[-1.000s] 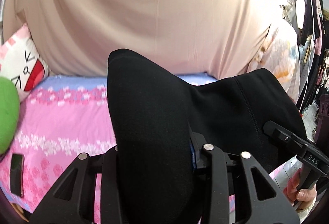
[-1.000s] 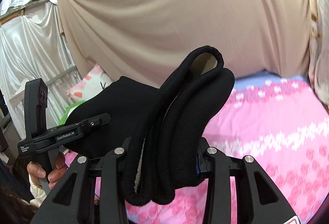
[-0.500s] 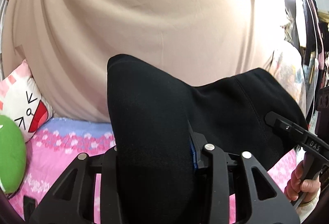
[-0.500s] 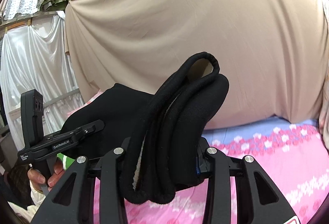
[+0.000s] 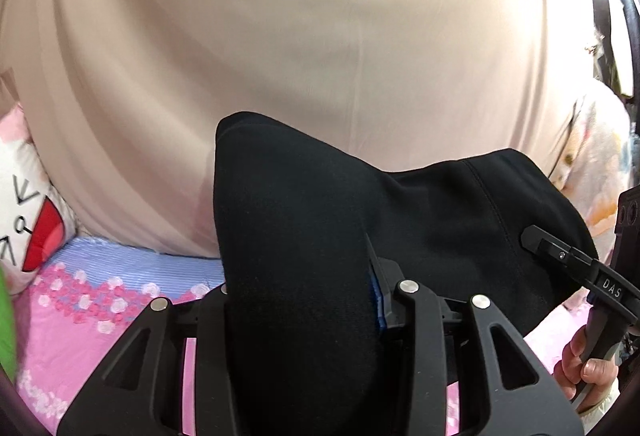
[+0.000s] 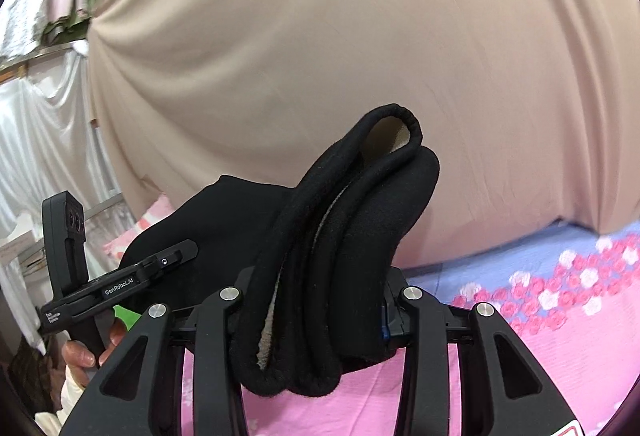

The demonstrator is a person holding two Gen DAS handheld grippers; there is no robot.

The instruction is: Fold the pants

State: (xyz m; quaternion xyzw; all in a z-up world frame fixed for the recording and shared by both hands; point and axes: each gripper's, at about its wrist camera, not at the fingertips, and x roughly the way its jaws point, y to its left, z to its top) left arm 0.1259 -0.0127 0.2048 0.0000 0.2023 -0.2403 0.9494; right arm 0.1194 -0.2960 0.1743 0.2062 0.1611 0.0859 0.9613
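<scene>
**Black pants held aloft between two grippers**

In the left wrist view the left gripper (image 5: 300, 300) fills the lower centre of the frame, its jaws pinching a thick bunch of the black pants (image 5: 304, 236); the cloth rises from between the jaws into a rounded hump at mid-frame, then stretches off to the right as a taut dark sheet with a stitched seam running down it; at the right edge that sheet reaches the right gripper (image 5: 560, 256), seen side-on, with the person's right hand (image 5: 588, 368) wrapped round its handle in the lower right corner.

In the right wrist view the right gripper (image 6: 320, 316) sits at lower centre, its jaws pressed on several stacked layers of the pants (image 6: 352, 220); a rolled hem curls up above the jaws toward mid-frame and shows a pale fleecy lining inside; the loose edges hang just below the jaws; from there the cloth runs left to the left gripper (image 6: 160, 264), which stands at the left of the frame, the left hand (image 6: 88, 348) gripping its handle at lower left.

The pants hang clear above a pink floral bedspread (image 6: 560, 316) that lies along the bottom of both views, with a blue striped band at its far edge; a large beige drape (image 5: 320, 56) fills the upper part of each frame; a white cartoon pillow (image 5: 28, 220) leans at the left edge of the left wrist view, a green cushion (image 5: 6, 328) just below it; white curtains (image 6: 44, 140) hang at the left of the right wrist view.
</scene>
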